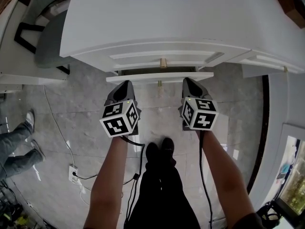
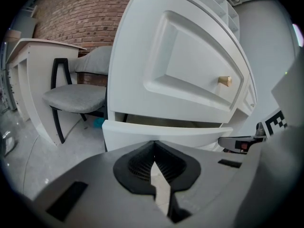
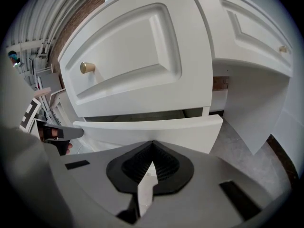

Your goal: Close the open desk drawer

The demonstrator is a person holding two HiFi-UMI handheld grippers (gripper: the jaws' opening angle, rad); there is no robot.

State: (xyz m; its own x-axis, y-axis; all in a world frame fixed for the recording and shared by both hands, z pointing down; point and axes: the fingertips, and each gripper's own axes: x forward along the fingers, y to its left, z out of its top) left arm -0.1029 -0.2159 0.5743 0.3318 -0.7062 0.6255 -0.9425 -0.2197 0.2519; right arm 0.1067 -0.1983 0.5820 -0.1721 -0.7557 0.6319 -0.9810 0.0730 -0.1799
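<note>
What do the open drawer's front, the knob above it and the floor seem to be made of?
Open drawer front: likely painted wood or board, smooth satin white, no grain showing. Knob: looks like brass-toned metal, with a warm gold sheen. Floor: polished grey stone or stone-look tile, veined and reflective.

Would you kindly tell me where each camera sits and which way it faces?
Head view: on the head, steeply down at the open desk drawer; forearms, legs, both grippers show.
Left gripper view: on the left gripper, facing the drawer front; shut jaws show.
Right gripper view: on the right gripper, likewise; shut jaws show.
Both gripper views share the drawer and brass knob.
</note>
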